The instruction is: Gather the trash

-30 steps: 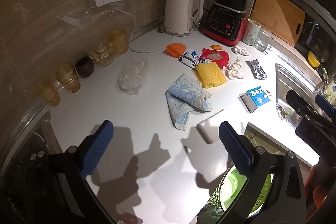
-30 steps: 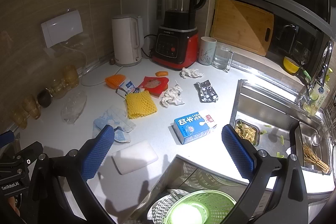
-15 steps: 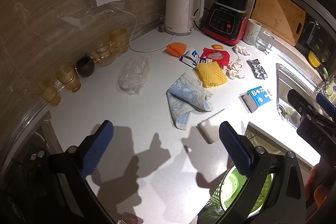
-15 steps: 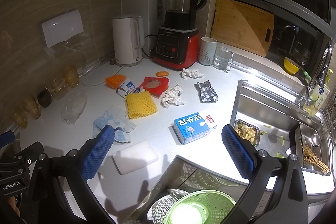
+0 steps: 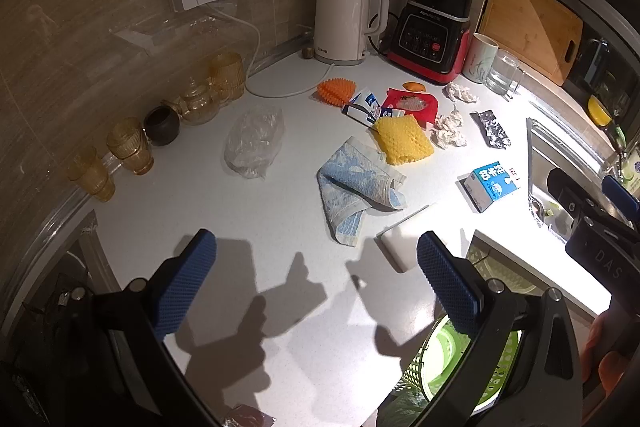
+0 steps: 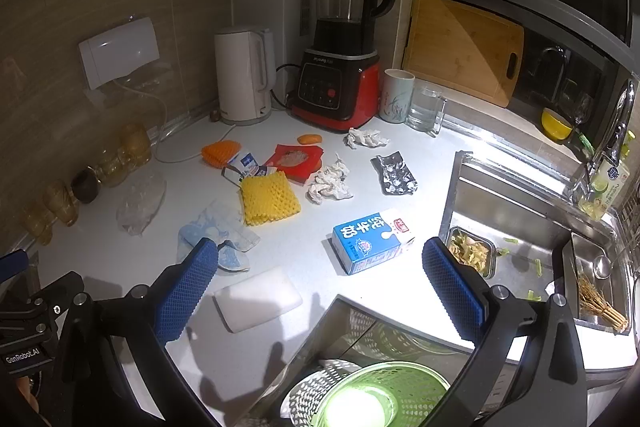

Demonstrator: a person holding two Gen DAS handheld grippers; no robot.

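Trash lies scattered on the white counter: a blue milk carton (image 6: 370,241) (image 5: 491,185), a yellow foam net (image 6: 269,198) (image 5: 405,140), crumpled tissues (image 6: 329,183) (image 5: 448,131), a foil blister pack (image 6: 394,174), a red wrapper (image 6: 297,159), a small flattened carton (image 5: 362,106) and a clear plastic bag (image 5: 254,141). A green mesh bin (image 6: 376,393) (image 5: 460,371) stands below the counter's front edge. My left gripper (image 5: 316,283) and right gripper (image 6: 320,287) are both open and empty, above the counter's near edge.
A blue cloth (image 5: 358,187) and a white block (image 6: 258,299) lie near the front. A kettle (image 5: 344,15), blender (image 6: 344,39), cup (image 6: 396,95), glass (image 6: 426,107) and cutting board (image 6: 464,47) stand at the back. Amber glasses (image 5: 128,147) line the left wall. The sink (image 6: 520,227) is at right.
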